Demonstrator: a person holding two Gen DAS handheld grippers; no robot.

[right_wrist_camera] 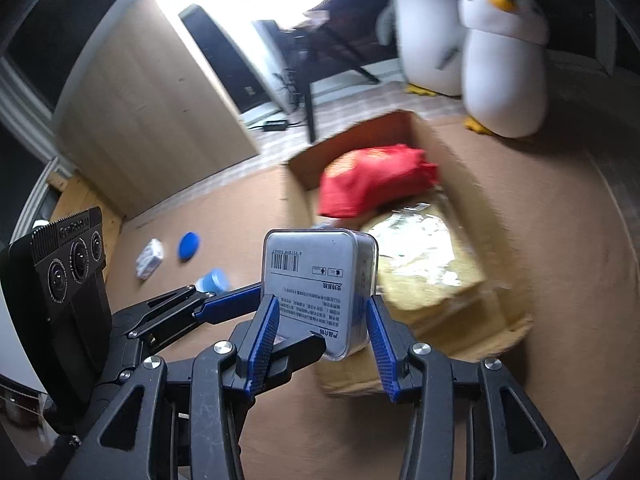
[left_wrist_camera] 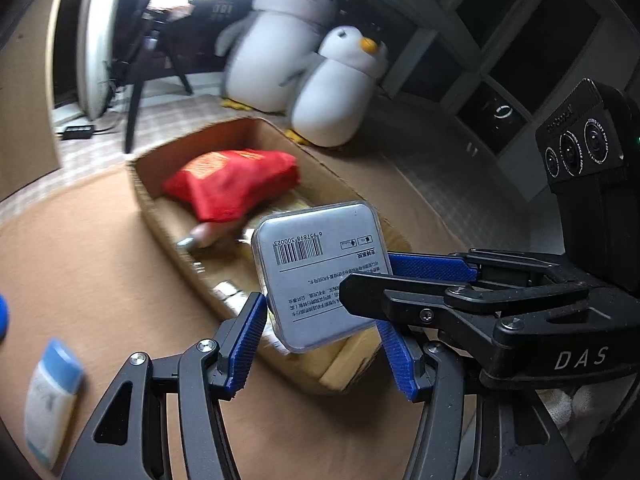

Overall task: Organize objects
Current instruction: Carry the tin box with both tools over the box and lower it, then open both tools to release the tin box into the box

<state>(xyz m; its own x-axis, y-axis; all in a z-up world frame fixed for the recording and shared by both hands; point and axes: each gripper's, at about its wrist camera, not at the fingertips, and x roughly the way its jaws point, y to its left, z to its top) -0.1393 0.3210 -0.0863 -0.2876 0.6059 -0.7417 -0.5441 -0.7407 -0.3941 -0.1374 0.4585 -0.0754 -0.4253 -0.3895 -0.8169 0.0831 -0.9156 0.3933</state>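
A clear square plastic case [left_wrist_camera: 320,268] with a grey barcode label hangs over the near end of an open cardboard box [left_wrist_camera: 160,216]. My left gripper [left_wrist_camera: 320,314] is shut on its lower corners, blue pads on both sides. My right gripper [right_wrist_camera: 322,300] is shut on the same case [right_wrist_camera: 316,280], one pad on each side face. In the left wrist view the right gripper [left_wrist_camera: 368,276] reaches in from the right. In the right wrist view the left gripper [right_wrist_camera: 288,316] comes in from the left. A red bag [right_wrist_camera: 372,180] lies inside the cardboard box [right_wrist_camera: 304,176].
A yellowish wrapped packet [right_wrist_camera: 424,256] fills the box's near half. On the brown mat to the left lie a blue lid [right_wrist_camera: 188,246], a white packet [right_wrist_camera: 150,258] and a blue-capped tube [left_wrist_camera: 50,396]. Two plush penguins [left_wrist_camera: 340,88] stand behind the box, and a dark shelf unit [left_wrist_camera: 520,60] stands to the right.
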